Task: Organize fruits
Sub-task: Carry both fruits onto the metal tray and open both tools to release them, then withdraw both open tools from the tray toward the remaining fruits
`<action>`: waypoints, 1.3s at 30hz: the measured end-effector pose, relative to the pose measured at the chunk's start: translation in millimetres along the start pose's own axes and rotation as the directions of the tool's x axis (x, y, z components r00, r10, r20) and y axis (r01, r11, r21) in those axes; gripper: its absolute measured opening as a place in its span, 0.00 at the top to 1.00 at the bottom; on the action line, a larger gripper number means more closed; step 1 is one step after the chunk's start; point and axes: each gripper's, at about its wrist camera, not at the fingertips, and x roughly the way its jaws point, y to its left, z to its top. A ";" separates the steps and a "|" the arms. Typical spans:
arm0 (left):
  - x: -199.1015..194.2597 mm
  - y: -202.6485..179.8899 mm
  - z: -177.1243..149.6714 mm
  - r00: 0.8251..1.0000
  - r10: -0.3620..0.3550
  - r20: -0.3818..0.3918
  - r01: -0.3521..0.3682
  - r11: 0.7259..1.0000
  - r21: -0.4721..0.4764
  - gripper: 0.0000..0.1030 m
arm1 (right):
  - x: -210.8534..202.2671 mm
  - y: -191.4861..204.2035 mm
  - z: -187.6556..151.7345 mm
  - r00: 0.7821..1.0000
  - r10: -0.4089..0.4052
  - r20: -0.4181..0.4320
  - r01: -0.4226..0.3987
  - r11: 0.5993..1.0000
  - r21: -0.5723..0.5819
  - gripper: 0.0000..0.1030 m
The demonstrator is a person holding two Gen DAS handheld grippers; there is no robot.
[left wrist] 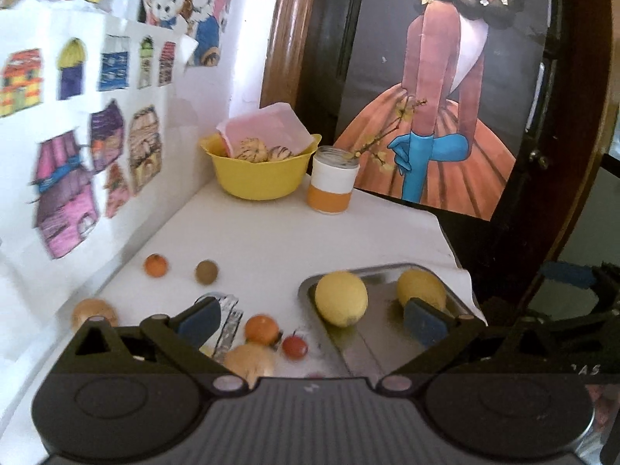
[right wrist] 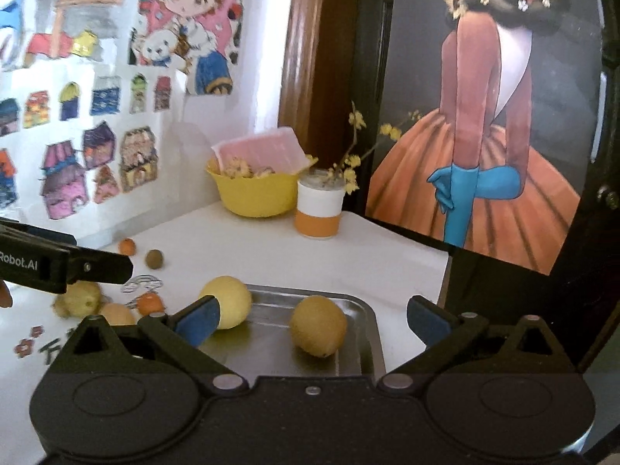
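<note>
Two lemons [right wrist: 317,325] in the metal tray [right wrist: 370,333]; left of tray, two oranges [left wrist: 261,329], one cherry tomato [left wrist: 294,347]. Left gripper [left wrist: 312,319] and right gripper [right wrist: 312,323] both spread wide, empty.

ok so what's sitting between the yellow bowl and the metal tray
Mostly bare white tabletop between the yellow bowl and metal tray; the orange-and-white jar stands beside it. Left wrist view.

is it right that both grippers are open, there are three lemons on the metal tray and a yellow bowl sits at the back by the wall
Not quite: the metal tray holds two lemons, not three, as the right wrist view shows. The rest stands.
</note>
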 end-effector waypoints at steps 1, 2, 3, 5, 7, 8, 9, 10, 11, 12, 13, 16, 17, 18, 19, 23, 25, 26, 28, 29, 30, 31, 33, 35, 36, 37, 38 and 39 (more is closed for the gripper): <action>-8.1 1.1 -3.8 1.000 -0.005 -0.009 0.005 1.000 0.000 0.00 | -10.0 4.3 -1.5 1.000 0.004 0.006 -0.004 1.000 -0.005 0.01; -15.3 2.0 -7.3 1.000 -0.016 -0.018 0.016 1.000 -0.002 0.00 | -20.0 8.2 -3.4 1.000 0.008 0.012 -0.008 1.000 -0.008 0.01; -23.8 4.1 -11.9 0.999 -0.029 -0.025 0.029 1.000 -0.005 0.00 | -31.2 12.6 -6.6 1.000 0.013 0.019 -0.013 1.000 -0.011 0.01; -37.0 7.5 -20.6 0.999 -0.031 -0.031 0.031 0.999 -0.008 0.00 | -48.1 20.6 -13.4 0.999 0.017 0.029 -0.017 1.000 -0.012 0.01; -49.0 9.7 -31.1 0.999 -0.025 -0.044 0.025 1.000 0.001 0.00 | -63.7 29.4 -21.9 0.999 0.023 0.036 -0.023 1.000 -0.012 0.01; -54.3 10.3 -37.1 0.998 -0.025 -0.052 0.025 1.000 0.010 0.00 | -70.6 34.0 -26.2 0.999 0.024 0.038 -0.024 1.000 -0.014 0.01; -59.4 10.9 -42.7 0.998 -0.023 -0.059 0.024 1.000 0.020 0.00 | -77.6 39.3 -30.9 0.999 0.024 0.039 -0.024 1.000 -0.019 0.01; -63.8 11.7 -47.6 0.998 -0.022 -0.064 0.023 0.999 0.026 0.00 | -83.7 44.4 -35.5 0.999 0.025 0.039 -0.024 0.999 -0.026 0.01; -68.4 12.8 -53.0 0.998 -0.020 -0.067 0.022 0.999 0.029 0.00 | -88.7 49.2 -39.4 0.999 0.028 0.039 -0.026 0.999 -0.033 0.01; -72.9 14.5 -58.5 0.997 -0.020 -0.069 0.022 0.999 0.026 0.00 | -92.8 53.1 -43.1 0.999 0.029 0.037 -0.028 0.999 -0.037 0.01; -77.0 16.2 -63.5 0.997 -0.023 -0.073 0.024 0.999 0.021 0.00 | -97.9 57.7 -48.1 0.999 0.030 0.034 -0.028 0.999 -0.038 0.01; -83.9 23.2 -76.3 0.995 -0.031 -0.092 0.031 1.000 0.002 0.00 | -107.8 68.1 -59.7 0.999 0.038 0.015 -0.038 0.999 -0.031 0.01; -86.0 25.3 -81.0 0.995 -0.030 -0.099 0.030 1.000 -0.001 0.00 | -109.9 71.2 -63.2 0.999 0.040 0.008 -0.040 0.999 -0.030 0.01; -87.6 27.4 -85.2 0.994 -0.028 -0.105 0.028 1.000 -0.001 0.00 | -112.1 75.1 -67.2 0.999 0.041 -0.004 -0.041 0.999 -0.029 0.01; -89.2 29.5 -89.6 0.994 -0.025 -0.110 0.025 1.000 -0.002 0.00 | -113.5 78.7 -70.8 0.999 0.041 -0.015 -0.042 0.999 -0.027 0.01; -94.1 43.0 -107.9 0.989 -0.016 -0.146 0.013 1.000 -0.016 0.00 | -114.7 90.6 -84.0 0.996 0.056 -0.065 -0.057 0.998 -0.011 0.01; -95.5 51.2 -115.5 0.987 -0.011 -0.163 0.006 1.000 -0.029 0.00 | -113.0 96.0 -88.1 0.994 0.069 -0.089 -0.070 0.998 -0.002 0.01; -95.6 55.6 -118.4 0.985 -0.008 -0.172 0.002 0.999 -0.035 0.00 | -111.9 99.1 -90.3 0.992 0.074 -0.098 -0.074 0.997 0.002 0.01; -95.4 64.9 -124.6 0.980 -0.002 -0.197 -0.007 0.999 -0.042 0.00 | -109.5 106.9 -94.4 0.990 0.084 -0.114 -0.083 0.996 0.009 0.01; -95.1 68.3 -127.4 0.978 0.000 -0.209 -0.010 0.999 -0.044 0.00 | -108.0 110.0 -96.3 0.988 0.091 -0.122 -0.089 0.996 0.014 0.01; -95.1 72.8 -130.0 0.975 0.000 -0.221 -0.011 0.999 -0.051 0.00 | -105.9 113.4 -98.5 0.986 0.101 -0.131 -0.099 0.995 0.021 0.01; -95.3 77.0 -132.0 0.974 -0.003 -0.227 -0.011 0.998 -0.059 0.00 | -103.6 117.6 -101.2 0.983 0.113 -0.142 -0.110 0.994 0.027 0.01; -96.5 85.5 -135.5 0.971 -0.001 -0.237 -0.017 0.997 -0.073 0.00 | -98.8 126.0 -106.2 0.979 0.126 -0.158 -0.122 0.992 0.037 0.01; -97.1 92.4 -137.2 0.970 0.008 -0.241 -0.027 0.997 -0.075 0.00 | -94.9 133.2 -109.2 0.977 0.133 -0.167 -0.128 0.991 0.039 0.01; -97.0 95.6 -137.5 0.970 0.014 -0.241 -0.032 0.997 -0.071 0.00 | -93.2 135.7 -109.7 0.976 0.136 -0.167 -0.131 0.991 0.040 0.01; -96.4 98.4 -137.4 0.970 0.023 -0.242 -0.040 0.997 -0.067 0.00 | -91.6 138.5 -109.4 0.976 0.138 -0.167 -0.133 0.990 0.039 0.01; -95.5 101.4 -136.7 0.970 0.033 -0.242 -0.049 0.997 -0.063 0.00 | -89.6 140.8 -108.2 0.976 0.140 -0.164 -0.136 0.990 0.036 0.01; -94.4 103.5 -135.5 0.970 0.039 -0.240 -0.055 0.997 -0.061 0.00 | -87.6 142.4 -106.7 0.977 0.141 -0.160 -0.138 0.990 0.030 0.01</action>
